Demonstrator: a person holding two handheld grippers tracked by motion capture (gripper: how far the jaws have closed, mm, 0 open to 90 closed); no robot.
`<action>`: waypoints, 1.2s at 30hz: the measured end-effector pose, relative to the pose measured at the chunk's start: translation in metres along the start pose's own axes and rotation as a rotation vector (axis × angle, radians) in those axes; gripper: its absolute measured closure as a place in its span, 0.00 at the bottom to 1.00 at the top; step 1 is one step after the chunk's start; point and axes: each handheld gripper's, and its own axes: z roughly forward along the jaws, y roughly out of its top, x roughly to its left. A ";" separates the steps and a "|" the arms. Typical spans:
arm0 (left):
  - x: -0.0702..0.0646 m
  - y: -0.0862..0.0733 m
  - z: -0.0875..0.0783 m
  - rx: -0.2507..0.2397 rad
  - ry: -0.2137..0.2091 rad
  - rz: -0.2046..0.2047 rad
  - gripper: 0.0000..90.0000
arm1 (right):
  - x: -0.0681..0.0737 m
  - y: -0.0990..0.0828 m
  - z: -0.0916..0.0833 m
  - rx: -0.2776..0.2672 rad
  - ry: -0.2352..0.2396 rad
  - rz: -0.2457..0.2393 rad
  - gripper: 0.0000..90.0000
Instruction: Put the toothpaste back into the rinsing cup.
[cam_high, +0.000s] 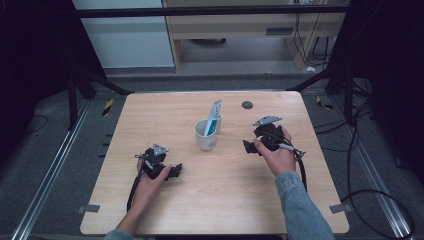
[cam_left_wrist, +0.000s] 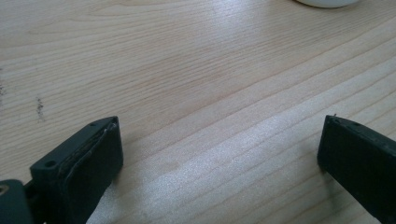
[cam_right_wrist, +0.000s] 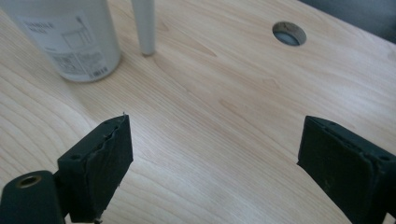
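- Near the table's (cam_high: 165, 210) middle, a white mug (cam_high: 205, 139) is seen standing upright, with a tube (cam_high: 212, 117) propped inside it.
- To the mug's right, the right gripper (cam_high: 248, 147) is held well apart from it, jaws spread wide with nothing between them.
- At the lower left, the left gripper (cam_high: 176, 170) is rested on the wood, jaws likewise wide and empty.
- A round hole (cam_high: 247, 104) is seen behind the right gripper, near the far edge.
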 end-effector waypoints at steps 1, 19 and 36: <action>0.000 0.000 0.000 0.000 0.000 0.000 0.00 | -0.002 -0.003 0.001 0.004 0.001 0.007 0.11; 0.000 0.000 0.000 0.001 0.001 0.002 0.00 | -0.013 -0.047 0.031 0.063 -0.001 0.036 0.13; 0.000 0.000 0.000 0.001 0.001 0.002 0.00 | -0.016 -0.057 0.051 0.052 0.023 0.088 0.13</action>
